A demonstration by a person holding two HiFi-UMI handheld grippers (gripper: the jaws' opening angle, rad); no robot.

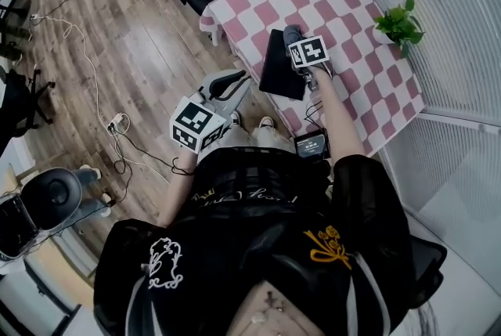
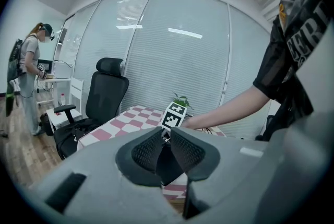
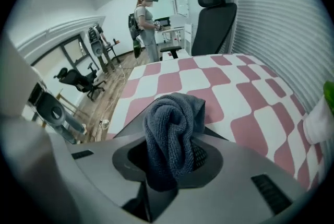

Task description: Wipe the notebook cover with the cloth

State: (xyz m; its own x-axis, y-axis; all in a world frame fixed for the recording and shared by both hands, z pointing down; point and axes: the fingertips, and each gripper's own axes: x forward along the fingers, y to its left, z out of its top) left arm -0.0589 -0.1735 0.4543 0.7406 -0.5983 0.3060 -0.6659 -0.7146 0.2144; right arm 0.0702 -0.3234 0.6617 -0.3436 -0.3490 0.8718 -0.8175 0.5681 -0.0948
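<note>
1 ntbk (image 1: 282, 66), 1 cloth (image 3: 172, 131), 1 plant (image 1: 399, 23).

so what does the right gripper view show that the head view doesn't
Only the right gripper view: the right gripper's jaws shut on the bunched grey-blue terry cloth, and a person standing at a far desk.

Only the head view: the left gripper off the table, above the wooden plank floor, and a small dark screened device at the table's near edge.

Both: the pink-and-white chequered tablecloth and the flat black notebook by the right gripper.
</note>
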